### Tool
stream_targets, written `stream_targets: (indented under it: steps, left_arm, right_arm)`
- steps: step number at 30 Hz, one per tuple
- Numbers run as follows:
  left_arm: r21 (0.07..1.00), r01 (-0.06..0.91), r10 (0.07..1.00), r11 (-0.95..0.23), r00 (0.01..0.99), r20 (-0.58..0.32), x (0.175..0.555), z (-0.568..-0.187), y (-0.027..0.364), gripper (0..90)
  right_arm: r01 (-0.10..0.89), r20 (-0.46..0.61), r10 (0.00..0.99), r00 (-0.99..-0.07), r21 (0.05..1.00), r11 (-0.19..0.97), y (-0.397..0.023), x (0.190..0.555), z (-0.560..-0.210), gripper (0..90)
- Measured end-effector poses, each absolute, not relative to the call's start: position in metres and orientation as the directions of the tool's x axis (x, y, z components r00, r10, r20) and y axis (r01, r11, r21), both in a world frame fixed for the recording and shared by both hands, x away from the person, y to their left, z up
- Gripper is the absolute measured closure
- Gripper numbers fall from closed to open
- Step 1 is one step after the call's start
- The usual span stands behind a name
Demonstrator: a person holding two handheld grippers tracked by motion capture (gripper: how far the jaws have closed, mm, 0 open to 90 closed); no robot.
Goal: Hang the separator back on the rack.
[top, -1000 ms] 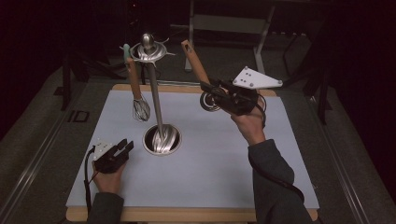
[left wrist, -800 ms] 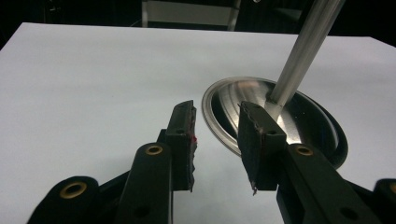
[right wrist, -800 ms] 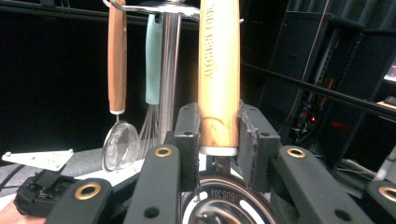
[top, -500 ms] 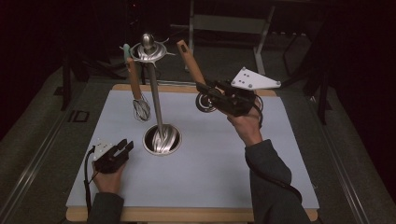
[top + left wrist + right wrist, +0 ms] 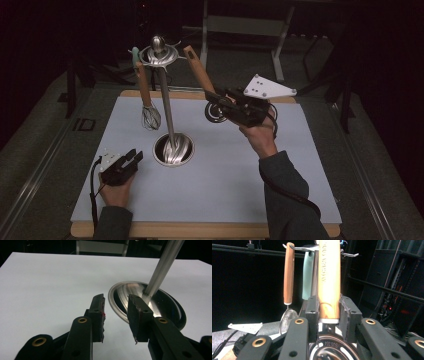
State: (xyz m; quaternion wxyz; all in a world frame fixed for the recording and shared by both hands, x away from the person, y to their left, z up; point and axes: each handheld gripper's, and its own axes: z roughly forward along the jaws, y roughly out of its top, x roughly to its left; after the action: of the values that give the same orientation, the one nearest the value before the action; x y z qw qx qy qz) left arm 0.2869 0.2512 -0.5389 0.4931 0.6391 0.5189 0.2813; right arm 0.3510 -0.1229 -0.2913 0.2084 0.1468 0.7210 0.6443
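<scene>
A steel utensil stand rises from a round base on the white mat. A wooden-handled whisk and a teal handle hang from its top ring. My right gripper is raised and shut on the lower end of a wooden-handled utensil with a round steel head. The handle tip points up, close to the ring. In the right gripper view the pads clamp the handle. My left gripper rests open on the mat beside the base.
The stand's pole slants up just beyond the left jaws. A grey plate tops the right gripper. A metal frame stands behind the table. Bare mat lies along the front and the right.
The right gripper has carried the wooden-handled utensil a little to the left, so the handle tip is nearer the stand's top ring. The left gripper has stayed put.
</scene>
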Motion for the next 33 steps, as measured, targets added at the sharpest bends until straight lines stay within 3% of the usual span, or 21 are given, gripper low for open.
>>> stream_targets:
  steps: [33]
  left_arm:
    - [0.922, 0.385, 0.94, 0.029, 0.302, -0.155, 0.2865, -0.5388, 0.2515, 67.4]
  right_arm:
    - [-0.069, -0.121, 0.428, -0.896, 0.989, 0.134, -0.1139, 0.3457, -0.2942, 70.9]
